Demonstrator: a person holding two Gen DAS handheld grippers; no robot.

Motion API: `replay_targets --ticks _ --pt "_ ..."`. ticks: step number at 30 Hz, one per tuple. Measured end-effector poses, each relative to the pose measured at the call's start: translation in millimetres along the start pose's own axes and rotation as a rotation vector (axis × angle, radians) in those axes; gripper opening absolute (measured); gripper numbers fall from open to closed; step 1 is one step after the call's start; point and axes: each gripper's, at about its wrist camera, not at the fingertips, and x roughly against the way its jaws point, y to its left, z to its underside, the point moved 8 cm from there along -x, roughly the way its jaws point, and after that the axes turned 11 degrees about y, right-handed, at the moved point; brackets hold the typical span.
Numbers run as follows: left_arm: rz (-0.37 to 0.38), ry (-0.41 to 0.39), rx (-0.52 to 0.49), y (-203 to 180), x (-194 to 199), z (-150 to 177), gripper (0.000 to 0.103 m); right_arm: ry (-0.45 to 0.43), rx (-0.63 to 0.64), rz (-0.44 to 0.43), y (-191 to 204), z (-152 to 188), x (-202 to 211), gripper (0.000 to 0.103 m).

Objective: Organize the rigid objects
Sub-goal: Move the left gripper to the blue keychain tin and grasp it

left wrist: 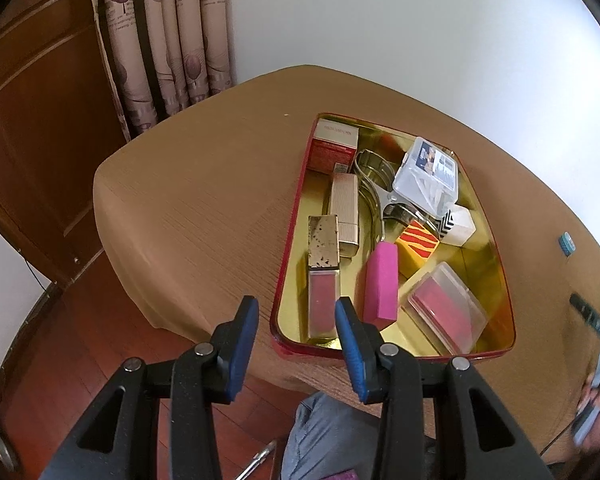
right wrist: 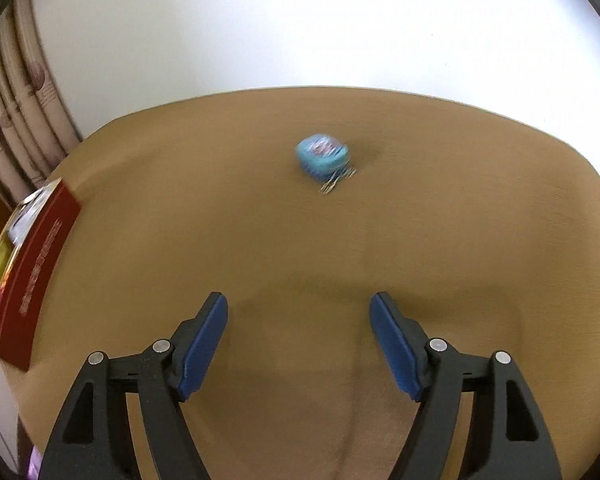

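I'm lining my right tool [right wrist: 299,312], released and empty, on the blue box [right wrist: 323,156] ahead, straddling it squarely; my left tool [left wrist: 297,312] is idling unclenched.

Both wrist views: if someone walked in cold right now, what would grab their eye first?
The red tin with the gold lining on the tan table, crowded with small items, the bright pink block near its front. Then the lone blue object, blurred, out on the bare tabletop ahead of the open right gripper. The left gripper, empty, hangs over the tin's near corner.
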Motion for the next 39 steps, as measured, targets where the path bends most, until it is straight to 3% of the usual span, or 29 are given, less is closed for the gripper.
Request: replay_targets --ticks 4,8,20,23,28,30,32,39 --pt "-0.031 -0.018 -0.030 -6 1 0 0.041 -0.016 -0.002 -0.028 -11 -29 -9 0.072" --pt "-0.068 -0.051 -0.069 -11 4 -2 0.041 -0.041 0.086 -0.035 0 -58 -10 0.072" --pt "-0.105 -0.049 -0.109 -16 -3 -3 0.042 -0.009 0.165 0.006 2 -83 -25 0.071" --pt "-0.103 -0.049 -0.108 -17 -3 -2 0.043 0.023 0.173 0.002 6 -86 -36 0.062" --pt "-0.098 -0.047 -0.110 -17 -3 -2 0.045 0.047 0.151 -0.015 7 -91 -43 0.058" --pt "-0.107 -0.047 -0.117 -18 -3 -2 0.045 0.072 0.161 0.015 8 -89 -48 0.037" --pt "-0.110 -0.047 -0.121 -18 -4 -2 0.045 0.074 0.173 0.007 14 -85 -47 0.030" --pt "-0.081 -0.040 -0.101 -16 -3 -2 0.045 0.077 0.191 -0.013 27 -73 -42 0.029"
